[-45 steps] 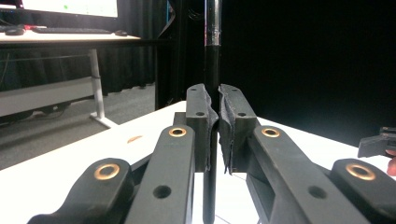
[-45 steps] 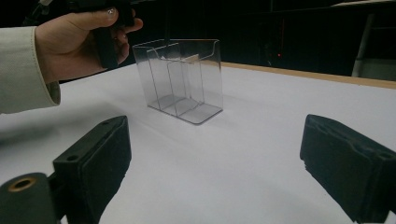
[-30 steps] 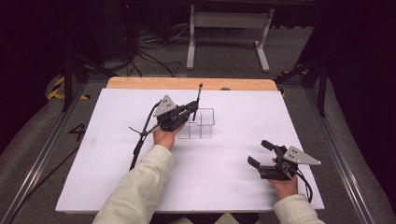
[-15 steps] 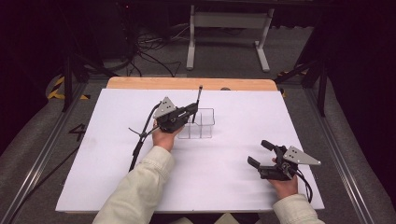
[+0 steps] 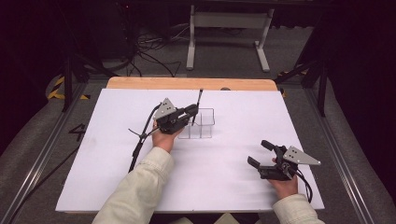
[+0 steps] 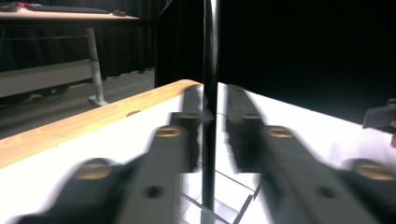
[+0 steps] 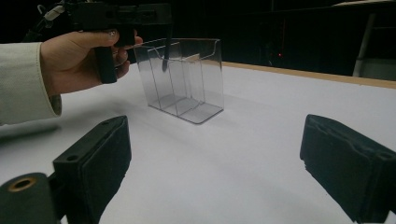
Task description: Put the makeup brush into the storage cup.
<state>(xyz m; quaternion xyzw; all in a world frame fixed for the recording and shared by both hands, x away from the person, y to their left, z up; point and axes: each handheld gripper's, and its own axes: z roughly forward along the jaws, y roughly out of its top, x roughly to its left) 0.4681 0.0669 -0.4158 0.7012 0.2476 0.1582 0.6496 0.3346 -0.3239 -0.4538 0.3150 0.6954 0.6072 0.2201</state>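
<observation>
Surroundings: a white sheet [image 5: 224,182] covers most of the tabletop [image 5: 191,83], whose wooden edge shows bare along the far side. Beyond it stand the white legs of a stand [image 5: 227,35] on grey floor, with loose cables [image 5: 149,49] to the left of it.
In the way: nothing lies on the sheet between the two grippers; the stretch in front of the right gripper is bare up to the holder.
Clear holder: a transparent box with dividers [image 5: 201,123] stands upright near the middle of the sheet, just beside the left hand [image 5: 163,137].
Black rod: a thin dark pen-like rod [image 5: 198,101] stands nearly upright, its lower end down inside the holder's left compartment, its top rising above the rim.
Left gripper [image 5: 189,112]: held level over the holder's left end. In the left gripper view the rod [image 6: 208,93] runs straight up between the two jaws, which have just been opening and now stand slightly apart with a thin gap on each side of it.
Right gripper [image 5: 260,153]: rests low on the sheet at the near right, well apart from the holder [image 7: 182,79], jaws spread wide with nothing between them.
</observation>
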